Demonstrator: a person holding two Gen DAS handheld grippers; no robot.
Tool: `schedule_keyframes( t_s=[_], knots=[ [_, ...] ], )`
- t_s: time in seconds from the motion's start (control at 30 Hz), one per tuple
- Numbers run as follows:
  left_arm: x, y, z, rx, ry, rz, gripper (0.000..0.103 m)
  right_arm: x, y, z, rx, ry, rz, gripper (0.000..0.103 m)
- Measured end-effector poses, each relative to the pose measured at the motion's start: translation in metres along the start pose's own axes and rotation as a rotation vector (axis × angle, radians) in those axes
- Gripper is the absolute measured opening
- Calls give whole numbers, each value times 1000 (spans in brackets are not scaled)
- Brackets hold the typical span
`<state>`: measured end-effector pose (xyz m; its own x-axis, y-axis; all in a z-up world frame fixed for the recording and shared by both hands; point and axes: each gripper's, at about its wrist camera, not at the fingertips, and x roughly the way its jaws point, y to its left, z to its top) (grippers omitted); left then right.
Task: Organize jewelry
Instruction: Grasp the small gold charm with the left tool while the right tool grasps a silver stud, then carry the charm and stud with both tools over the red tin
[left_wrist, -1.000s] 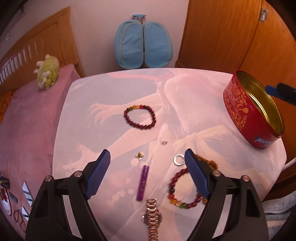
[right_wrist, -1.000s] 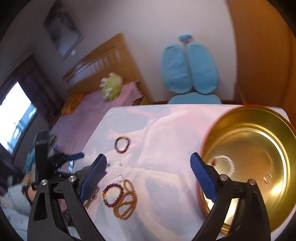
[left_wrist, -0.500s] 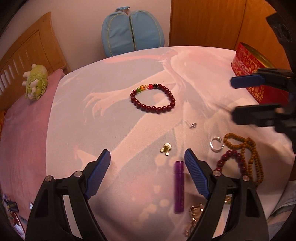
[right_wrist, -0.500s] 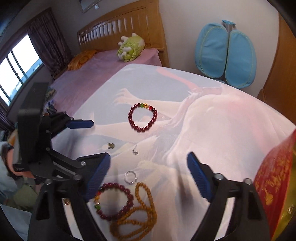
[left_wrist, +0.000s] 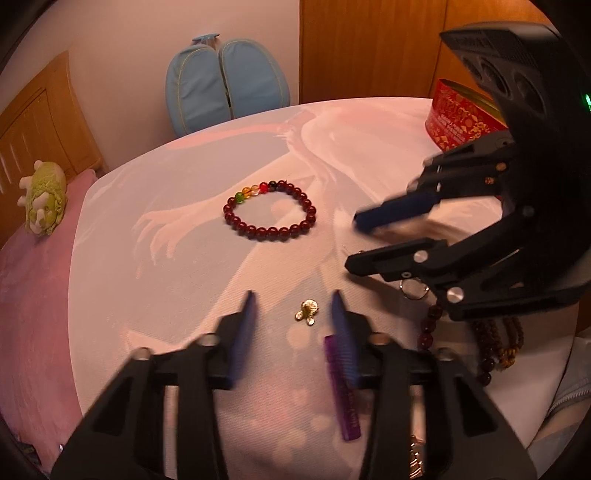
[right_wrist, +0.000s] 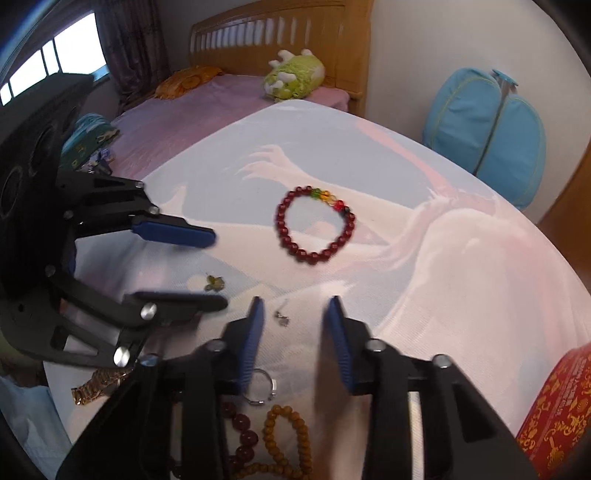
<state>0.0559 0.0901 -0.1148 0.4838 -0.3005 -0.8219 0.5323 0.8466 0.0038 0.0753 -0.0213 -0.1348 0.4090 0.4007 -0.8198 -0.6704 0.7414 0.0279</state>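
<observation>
Left gripper (left_wrist: 293, 308), jaws part open and empty, has gold charm (left_wrist: 307, 312) between its tips; right gripper (right_wrist: 293, 314), likewise, brackets small earring (right_wrist: 282, 316).

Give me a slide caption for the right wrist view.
Open right gripper closes in on a small silver earring, red bead bracelet beyond, left gripper alongside.

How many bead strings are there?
3. A red bracelet lies alone in the middle; a dark red bracelet and an amber strand sit together, partly hidden by the right gripper. More may hide.
</observation>
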Motion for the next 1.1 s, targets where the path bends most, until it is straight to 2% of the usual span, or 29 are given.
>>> schedule_keyframes(
  t_s=[0.03, 0.13, 0.23, 0.47, 0.7, 0.87, 1.1],
  knots=[
    [0, 0, 1, 3, 6, -12, 9, 1, 4, -1, -22, 2, 7, 6],
    [-1, -2, 0, 11, 10, -27, 9, 0, 12, -5, -69, -7, -13, 6],
    [-2, 0, -1, -23, 12, -26, 9, -2, 7, -4, -15, -9, -4, 5],
    [-21, -4, 6, -72, -33, -26, 9, -31, -3, 0, 44, -73, 7, 5],
    [-49, -11, 31, -135, -111, -50, 9, -90, -23, -10, 134, -178, -12, 5],
    [-65, -30, 58, -111, -165, -78, 9, -141, -48, -21, 216, -261, -59, 5],
    [-67, -65, 93, -56, -178, -125, 9, -200, -83, -47, 337, -358, -150, 5]
  ],
)
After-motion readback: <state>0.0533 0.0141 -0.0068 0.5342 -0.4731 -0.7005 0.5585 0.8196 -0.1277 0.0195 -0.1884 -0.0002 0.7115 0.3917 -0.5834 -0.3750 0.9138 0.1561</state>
